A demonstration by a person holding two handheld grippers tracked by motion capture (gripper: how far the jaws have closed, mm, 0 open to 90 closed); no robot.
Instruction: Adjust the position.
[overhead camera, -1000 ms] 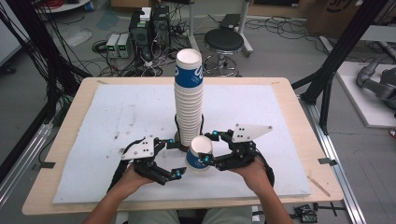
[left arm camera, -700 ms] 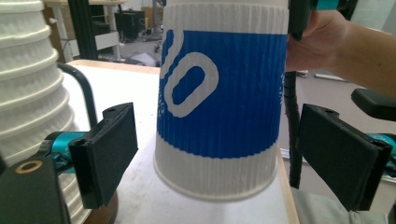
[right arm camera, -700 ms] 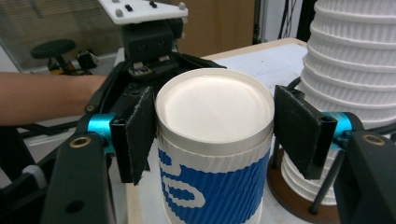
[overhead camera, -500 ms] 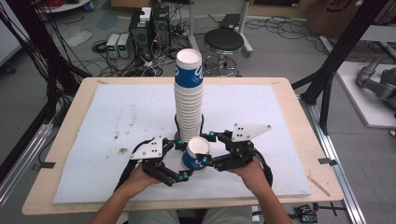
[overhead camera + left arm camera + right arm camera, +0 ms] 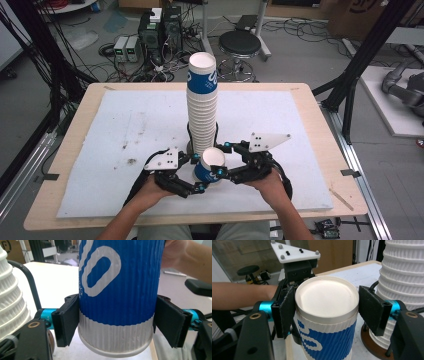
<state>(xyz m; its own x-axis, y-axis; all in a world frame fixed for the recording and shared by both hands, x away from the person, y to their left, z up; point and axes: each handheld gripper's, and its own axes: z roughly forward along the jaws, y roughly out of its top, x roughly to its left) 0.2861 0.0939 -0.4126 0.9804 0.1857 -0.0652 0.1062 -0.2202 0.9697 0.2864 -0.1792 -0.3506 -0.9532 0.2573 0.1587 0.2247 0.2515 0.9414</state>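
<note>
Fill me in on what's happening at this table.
A person works two hand-held grippers on one blue cup just in front of the tall cup stack. The right hand-held gripper holds the cup near its rim. The left hand-held gripper has just been closing, and its pads now press the cup low down.

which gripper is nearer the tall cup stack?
Right, slightly. The right gripper sits just right of the cup stack base, its upper finger beside it. The left gripper sits lower left, nearer the person, closing on the single cup with it.
</note>
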